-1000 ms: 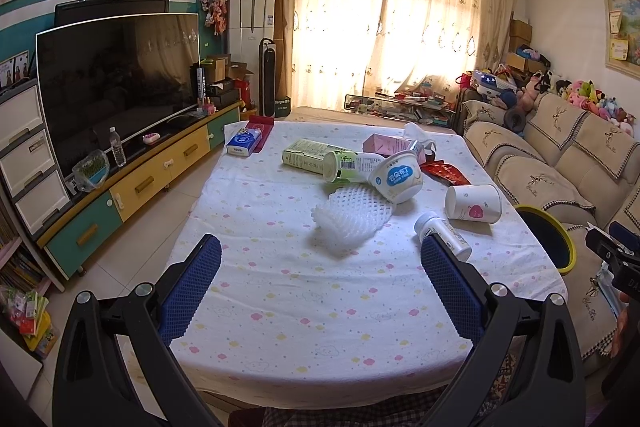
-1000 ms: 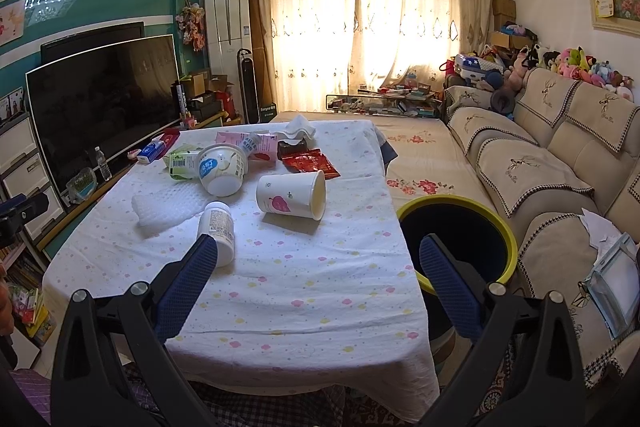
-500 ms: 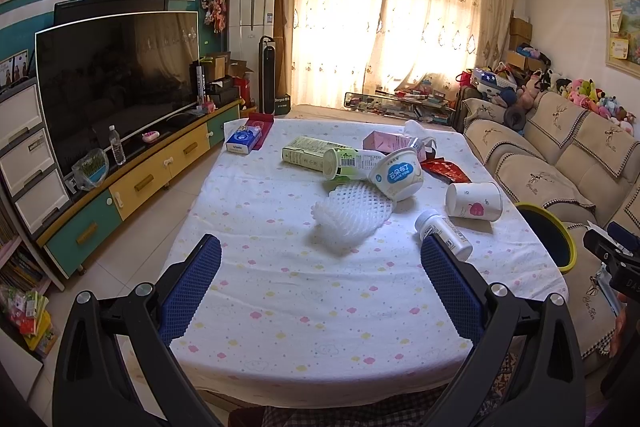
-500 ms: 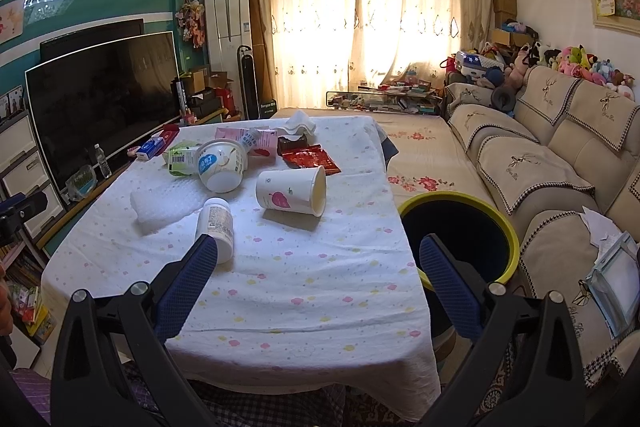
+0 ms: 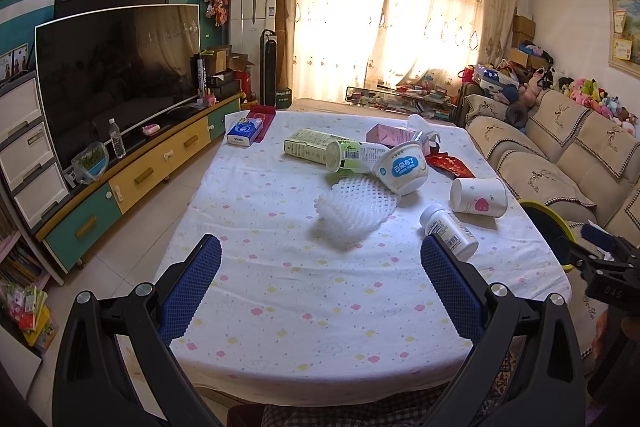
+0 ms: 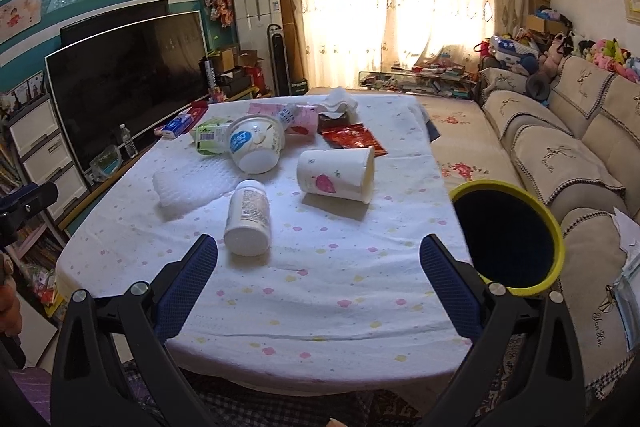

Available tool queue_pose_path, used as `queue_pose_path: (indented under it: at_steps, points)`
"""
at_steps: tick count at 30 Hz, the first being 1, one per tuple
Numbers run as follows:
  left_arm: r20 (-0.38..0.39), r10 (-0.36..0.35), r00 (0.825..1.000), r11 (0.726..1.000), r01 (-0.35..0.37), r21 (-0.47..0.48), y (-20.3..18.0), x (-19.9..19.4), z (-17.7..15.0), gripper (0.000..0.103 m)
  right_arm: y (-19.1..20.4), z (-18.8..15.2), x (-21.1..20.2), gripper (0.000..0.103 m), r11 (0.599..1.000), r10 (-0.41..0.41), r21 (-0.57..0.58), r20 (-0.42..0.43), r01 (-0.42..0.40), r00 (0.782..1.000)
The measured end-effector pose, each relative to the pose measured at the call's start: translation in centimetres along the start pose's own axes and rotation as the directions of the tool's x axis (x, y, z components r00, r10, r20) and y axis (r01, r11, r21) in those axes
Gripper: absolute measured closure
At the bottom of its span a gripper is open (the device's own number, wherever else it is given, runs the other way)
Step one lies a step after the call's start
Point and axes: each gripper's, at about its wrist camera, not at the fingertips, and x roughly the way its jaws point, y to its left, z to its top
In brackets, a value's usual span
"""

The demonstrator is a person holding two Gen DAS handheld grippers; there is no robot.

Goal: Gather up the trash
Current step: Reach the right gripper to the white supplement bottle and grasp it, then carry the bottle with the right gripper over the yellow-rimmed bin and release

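Trash strewn over the worktop (image 6: 320, 307), all of it beside the yellow-rimmed bin (image 6: 520, 187) standing just off the right edge. Likely to roll away under a careless nudge: white pill bottle (image 6: 247, 217) and paper cup (image 6: 336, 175), both lying on their sides near the bin. Foam net (image 5: 354, 211), farther from the bin, probably soft enough to crush or slip. Left gripper (image 5: 320, 287) spread wide, holding nothing, touching nothing. Right gripper (image 6: 319, 285) equally wide, empty, hovering short of the bottle.
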Motion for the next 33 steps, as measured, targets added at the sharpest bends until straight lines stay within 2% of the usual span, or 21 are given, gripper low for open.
queue_pose_path:
  at_steps: [5, 8, 14, 23, 28, 30, 33]
  points:
    - [-0.028, -0.001, 1.000, 1.000, 0.000, -0.011, 0.6, 0.8, -0.2, 0.005, 1.9, 0.0, 3.3, 0.007, 0.997, 0.075, -0.013, -0.065, -0.076, 0.995]
    - [-0.047, 0.000, 0.999, 1.000, -0.001, -0.022, 0.9, 1.4, -0.4, 0.005, 2.5, 0.0, 5.1, 0.016, 0.992, 0.124, -0.002, -0.097, -0.124, 0.988]
    - [-0.080, -0.007, 0.997, 0.999, 0.004, -0.035, 1.5, 2.7, -0.7, 0.005, 3.8, 0.6, 8.7, 0.022, 0.987, 0.162, -0.001, -0.147, -0.164, 0.976]
    - [-0.107, -0.011, 0.994, 0.998, 0.005, -0.056, 2.2, 4.1, -1.0, 0.005, 5.8, 1.6, 13.4, 0.029, 0.986, 0.152, -0.028, -0.223, -0.162, 0.963]
    - [-0.118, -0.014, 0.993, 0.997, 0.006, -0.073, 2.8, 4.5, -1.2, 0.005, 6.2, 0.9, 15.0, 0.043, 0.989, 0.128, -0.039, -0.272, -0.144, 0.954]
    - [-0.124, -0.019, 0.992, 0.997, 0.009, -0.079, 2.9, 4.7, -1.2, 0.005, 6.2, 0.7, 15.2, 0.057, 0.990, 0.117, -0.043, -0.280, -0.134, 0.953]
    - [-0.131, -0.027, 0.991, 0.997, 0.016, -0.082, 3.0, 4.9, -1.5, 0.005, 5.8, 0.6, 15.2, 0.058, 0.990, 0.123, -0.034, -0.283, -0.138, 0.951]
